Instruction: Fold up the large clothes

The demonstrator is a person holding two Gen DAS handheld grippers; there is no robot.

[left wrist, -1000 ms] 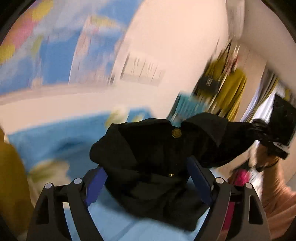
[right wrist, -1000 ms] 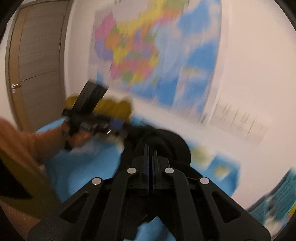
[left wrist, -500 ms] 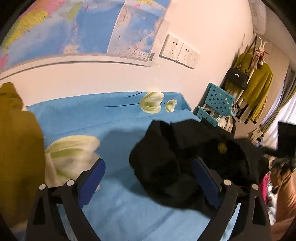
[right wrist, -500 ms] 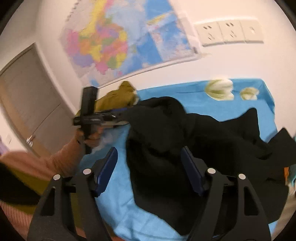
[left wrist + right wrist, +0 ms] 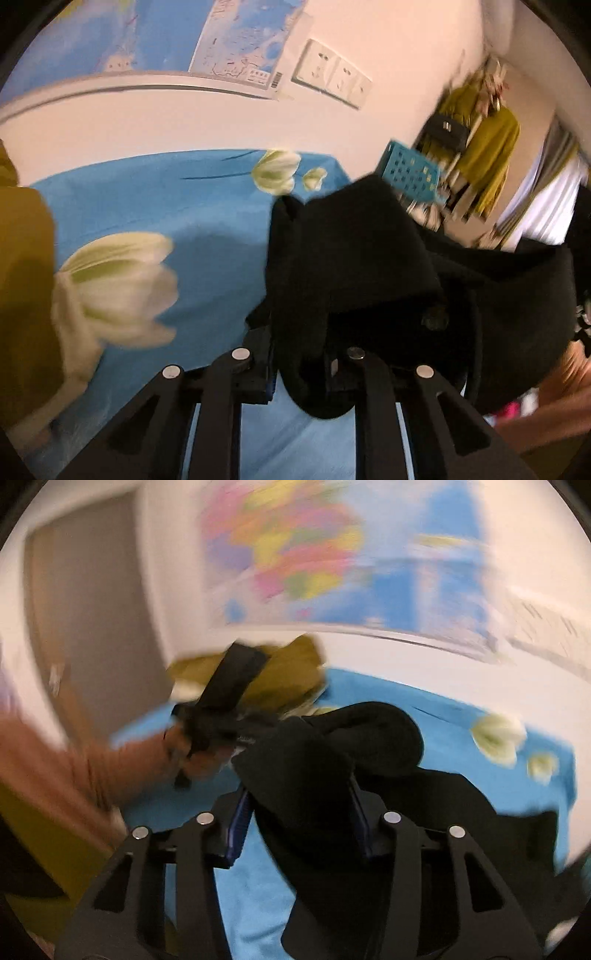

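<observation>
Left hand-held gripper [image 5: 299,363] | your jaws just closed, pinching the black coat [image 5: 369,266] | right hand-held gripper [image 5: 299,823] | jaws narrowing, astride cloth, not yet pressing | coat bunched over blue bed sheet [image 5: 207,206] | re-gripped, ready to spread.

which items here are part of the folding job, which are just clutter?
In the job:
black coat
left gripper, jaws just closed on the coat
right gripper, jaws just closing around coat fabric
blue flowered sheet

Lying about:
mustard garment
teal basket
wall map
</observation>
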